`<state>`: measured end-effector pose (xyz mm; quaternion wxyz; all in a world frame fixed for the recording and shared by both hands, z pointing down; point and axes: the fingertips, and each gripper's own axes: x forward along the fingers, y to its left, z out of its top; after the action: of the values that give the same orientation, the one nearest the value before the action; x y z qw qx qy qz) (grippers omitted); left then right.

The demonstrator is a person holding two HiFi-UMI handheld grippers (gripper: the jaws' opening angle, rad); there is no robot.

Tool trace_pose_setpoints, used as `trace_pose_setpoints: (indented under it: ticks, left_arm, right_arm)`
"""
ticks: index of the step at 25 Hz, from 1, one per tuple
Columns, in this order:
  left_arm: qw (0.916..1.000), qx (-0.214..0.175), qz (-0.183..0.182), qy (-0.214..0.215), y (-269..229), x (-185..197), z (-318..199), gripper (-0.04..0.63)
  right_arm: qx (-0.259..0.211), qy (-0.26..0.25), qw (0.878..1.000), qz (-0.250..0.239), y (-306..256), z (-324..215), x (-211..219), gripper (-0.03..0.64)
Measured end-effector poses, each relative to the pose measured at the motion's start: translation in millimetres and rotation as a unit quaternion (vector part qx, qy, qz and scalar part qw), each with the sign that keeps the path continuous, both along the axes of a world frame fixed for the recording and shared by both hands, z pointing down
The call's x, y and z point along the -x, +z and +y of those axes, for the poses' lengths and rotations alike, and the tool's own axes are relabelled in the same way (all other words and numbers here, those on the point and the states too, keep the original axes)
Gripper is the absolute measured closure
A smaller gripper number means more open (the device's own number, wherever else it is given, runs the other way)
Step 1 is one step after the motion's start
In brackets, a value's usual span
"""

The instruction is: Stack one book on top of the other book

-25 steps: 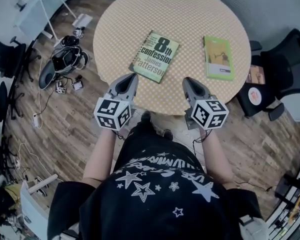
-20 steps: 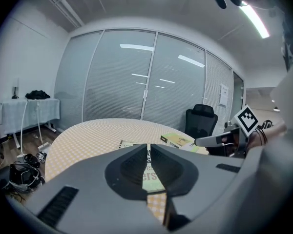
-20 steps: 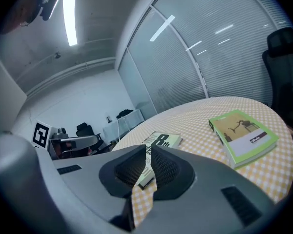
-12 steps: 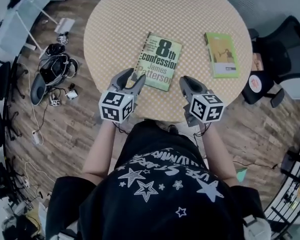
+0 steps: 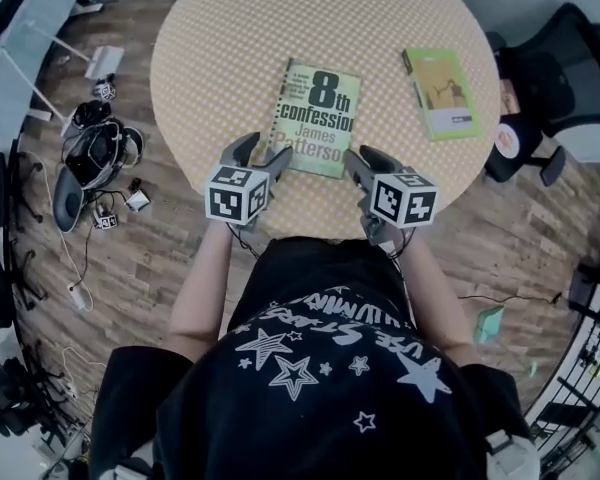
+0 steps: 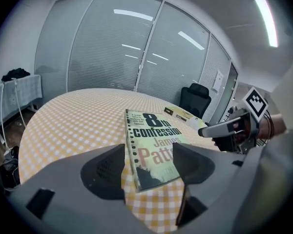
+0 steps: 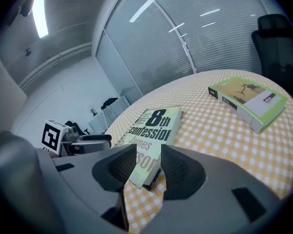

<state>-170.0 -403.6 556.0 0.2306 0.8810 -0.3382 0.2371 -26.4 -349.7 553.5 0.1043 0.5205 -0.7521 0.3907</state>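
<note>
The "8th Confession" paperback (image 5: 315,120) is laid flat near the front edge of the round checked table (image 5: 210,58). The green book (image 5: 442,93) is seen well apart to its right. The left gripper (image 5: 260,154) is held at the paperback's near left corner, the right gripper (image 5: 364,160) at its near right corner. Both pairs of jaws have just been opening and are spread, with a corner framed between each, ungripped.
</note>
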Motion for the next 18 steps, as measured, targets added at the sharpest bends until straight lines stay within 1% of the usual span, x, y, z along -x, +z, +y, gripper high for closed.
trace_pose_setpoints:
  ticks: [5,10,15,18]
  left_arm:
    - [0.9993,0.035,0.01,0.004,12,-4,-1,0.295]
    - [0.998,0.059,-0.007,0.021,22,-6,0,0.295]
    - [0.9971,0.072,-0.015,0.02,32,-11,-4,0.295]
    - [0.9961,0.084,-0.021,0.02,39,-13,-3,0.296]
  right_arm:
    - [0.037,0.019,0.999,-0.03,21,-2,-1,0.44]
    - [0.066,0.036,0.995,-0.061,33,-8,9,0.439]
    - [0.079,0.044,0.995,-0.049,43,-15,10,0.439]
    - [0.084,0.04,0.995,-0.044,46,-16,12,0.439]
